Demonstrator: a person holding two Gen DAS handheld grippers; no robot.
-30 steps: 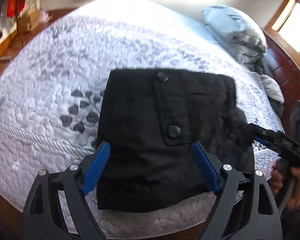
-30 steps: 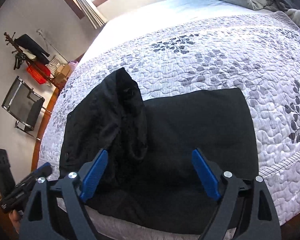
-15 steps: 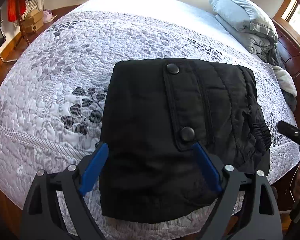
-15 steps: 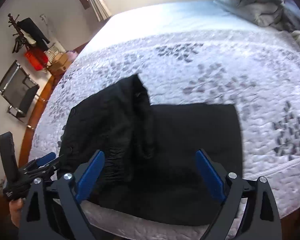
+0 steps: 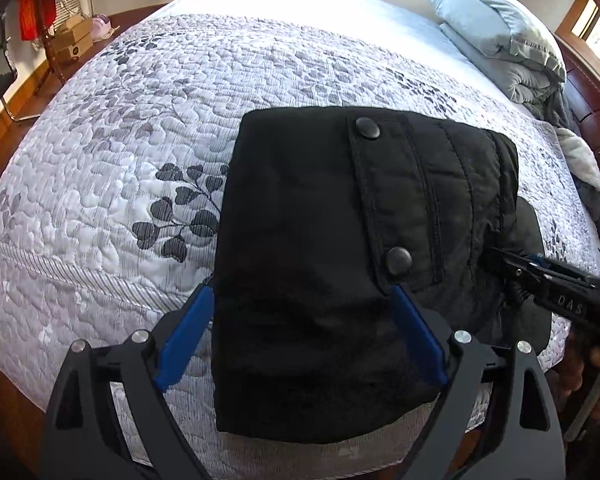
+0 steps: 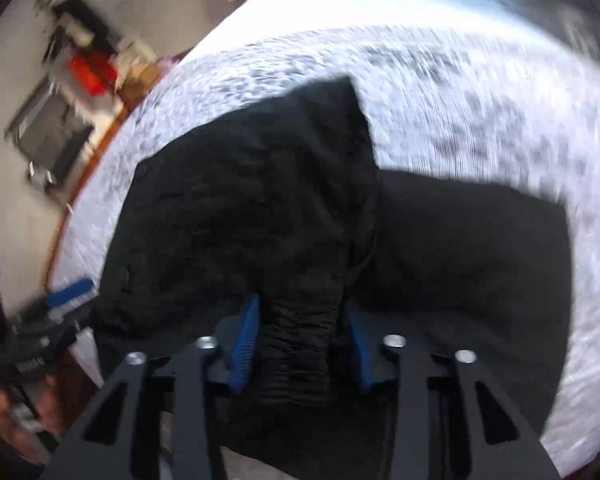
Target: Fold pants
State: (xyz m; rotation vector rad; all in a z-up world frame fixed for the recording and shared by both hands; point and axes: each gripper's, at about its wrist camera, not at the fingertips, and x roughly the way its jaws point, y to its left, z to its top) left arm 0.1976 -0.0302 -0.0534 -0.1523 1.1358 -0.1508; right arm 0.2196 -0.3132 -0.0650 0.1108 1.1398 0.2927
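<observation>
On the grey leaf-patterned quilted bedspread (image 5: pixel 148 128) lie your folded black pants (image 5: pixel 320 240), two snap buttons showing, near the bed's front edge. Your right-wrist view is blurred, yet the right gripper (image 6: pixel 300 344) has just closed narrow on a bunched elastic edge. Your left gripper (image 5: pixel 300 320) hangs wide over the pants, pinching nothing.

The right gripper (image 5: pixel 500 256) body reads "DAS".

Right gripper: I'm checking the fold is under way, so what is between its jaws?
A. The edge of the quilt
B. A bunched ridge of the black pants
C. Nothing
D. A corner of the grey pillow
B: in the right wrist view the right gripper has just closed its jaws on a gathered ridge of the black pants.
</observation>
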